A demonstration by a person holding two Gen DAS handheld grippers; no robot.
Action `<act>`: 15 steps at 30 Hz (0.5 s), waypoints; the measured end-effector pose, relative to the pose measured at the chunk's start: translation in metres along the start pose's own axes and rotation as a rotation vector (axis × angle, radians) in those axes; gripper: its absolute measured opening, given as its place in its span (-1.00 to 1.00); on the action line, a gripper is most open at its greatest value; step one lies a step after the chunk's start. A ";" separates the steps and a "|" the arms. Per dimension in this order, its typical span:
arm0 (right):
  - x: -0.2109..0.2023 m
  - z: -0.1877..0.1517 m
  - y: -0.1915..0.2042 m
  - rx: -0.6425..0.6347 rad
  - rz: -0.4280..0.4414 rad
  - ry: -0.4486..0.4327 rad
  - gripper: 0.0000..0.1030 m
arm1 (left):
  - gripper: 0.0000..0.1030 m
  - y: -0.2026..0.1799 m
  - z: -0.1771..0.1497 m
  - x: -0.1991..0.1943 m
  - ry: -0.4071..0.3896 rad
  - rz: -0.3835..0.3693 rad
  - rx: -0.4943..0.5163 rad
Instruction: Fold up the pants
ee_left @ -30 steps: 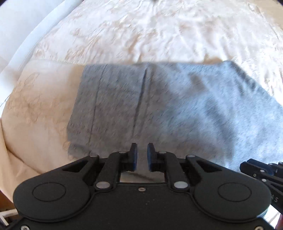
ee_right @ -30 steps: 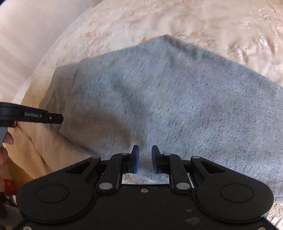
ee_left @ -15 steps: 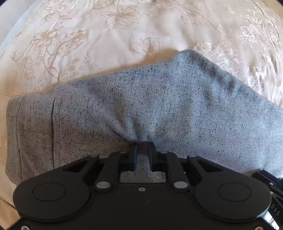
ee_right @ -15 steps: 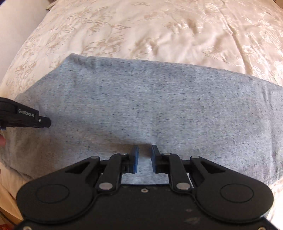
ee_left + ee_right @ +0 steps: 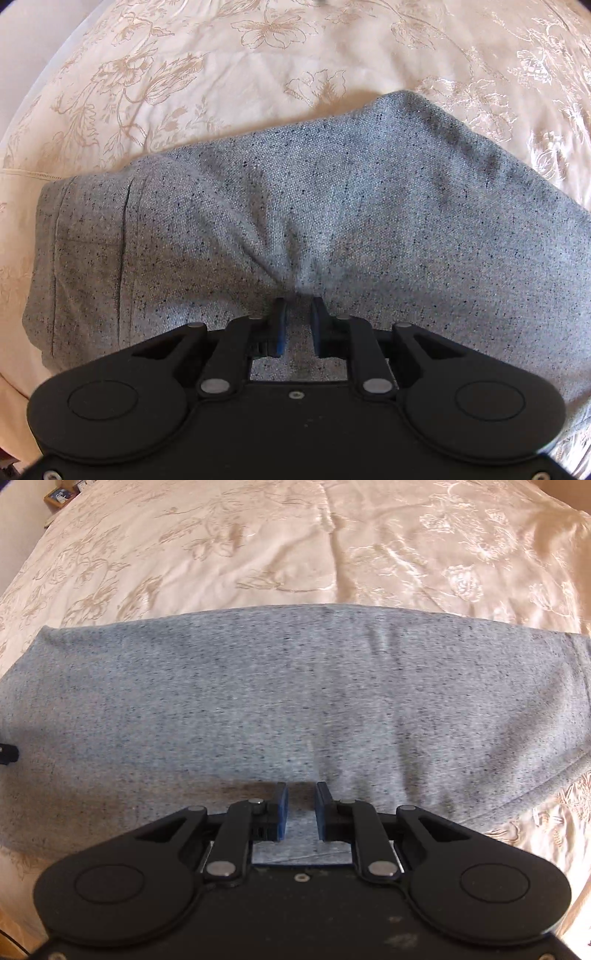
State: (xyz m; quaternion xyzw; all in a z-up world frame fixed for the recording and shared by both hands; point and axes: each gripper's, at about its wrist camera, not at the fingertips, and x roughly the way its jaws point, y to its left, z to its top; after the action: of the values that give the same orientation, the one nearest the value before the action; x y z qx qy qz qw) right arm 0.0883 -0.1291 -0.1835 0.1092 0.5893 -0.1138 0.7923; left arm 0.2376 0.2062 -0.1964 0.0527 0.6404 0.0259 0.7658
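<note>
The grey speckled pants (image 5: 332,206) lie folded in a wide band across the cream bedspread, and also show in the right wrist view (image 5: 295,686). My left gripper (image 5: 297,306) is shut on the near edge of the pants, with the cloth puckered into creases between its blue pads. My right gripper (image 5: 301,788) is shut on the near edge further right, with the cloth passing flat between its pads. A hem with seams shows at the left end (image 5: 74,258).
The cream floral bedspread (image 5: 258,48) spreads beyond the pants and in the right wrist view (image 5: 295,542). The tip of the other gripper (image 5: 7,753) shows at the left edge. A small wooden item (image 5: 59,494) stands past the bed's far left corner.
Both grippers have moved forward over the bed with the pants' edge in them. The pants now lie as a shorter, doubled band and fill more of both views.
</note>
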 end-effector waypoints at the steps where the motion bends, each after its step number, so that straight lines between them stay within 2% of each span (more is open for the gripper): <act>1: -0.001 -0.001 -0.009 0.002 0.000 0.001 -0.68 | -0.54 -0.002 -0.001 0.000 0.003 0.010 -0.010; 9: -0.010 -0.002 -0.064 0.025 -0.006 -0.007 -0.68 | -0.54 -0.034 -0.012 -0.009 0.022 0.069 -0.048; 15: -0.010 -0.001 -0.107 0.077 -0.044 -0.026 -0.68 | -0.54 -0.063 -0.042 -0.022 0.040 0.075 -0.050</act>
State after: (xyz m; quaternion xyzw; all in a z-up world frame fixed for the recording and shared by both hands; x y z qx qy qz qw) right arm 0.0518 -0.2300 -0.1787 0.1254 0.5765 -0.1553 0.7923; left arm 0.1908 0.1431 -0.1894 0.0568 0.6522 0.0716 0.7525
